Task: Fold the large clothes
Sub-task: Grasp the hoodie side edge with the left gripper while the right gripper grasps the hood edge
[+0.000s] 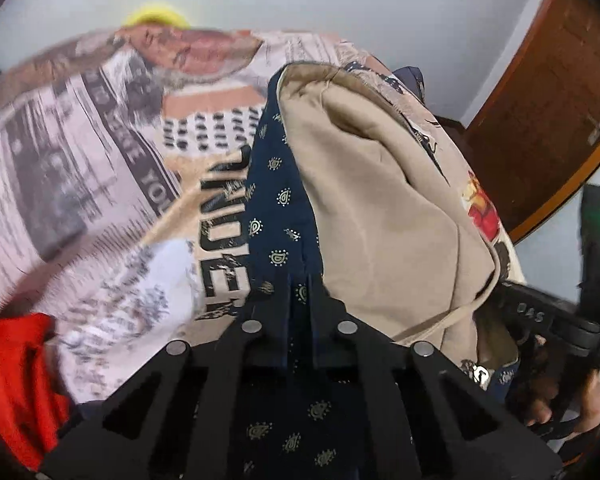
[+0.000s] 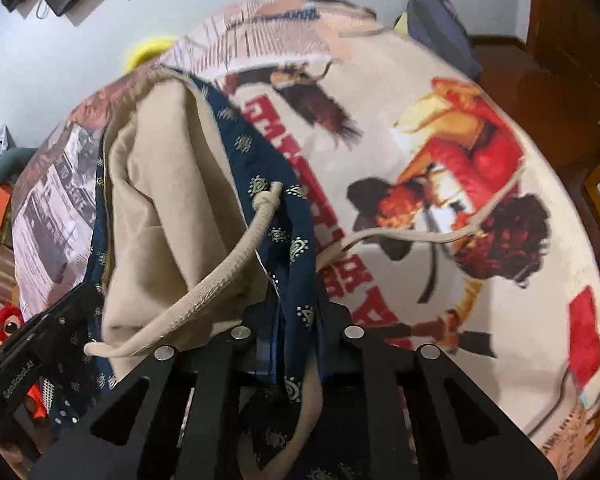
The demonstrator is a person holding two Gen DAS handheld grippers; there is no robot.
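Observation:
A beige hooded garment (image 1: 380, 200) with a navy paisley lining (image 1: 276, 216) lies bunched on a bed. My left gripper (image 1: 300, 294) is shut on a fold of the navy paisley cloth, which runs back between its fingers. In the right wrist view the same beige garment (image 2: 160, 200) shows its navy paisley edge (image 2: 260, 168) and a knotted beige drawstring (image 2: 228, 272). My right gripper (image 2: 296, 318) is shut on that navy edge. Each tool shows in the other's view: the right one (image 1: 540, 314) with a hand (image 1: 560, 400), the left one (image 2: 40, 340).
A printed bedspread (image 1: 80, 160) (image 2: 440, 128) covers the bed under the garment. Red cloth (image 1: 16, 380) lies at lower left, a yellow object (image 1: 156, 16) at the far edge. Dark wooden furniture (image 1: 540, 120) stands to the right. A red plush toy (image 2: 6, 324) sits at the left.

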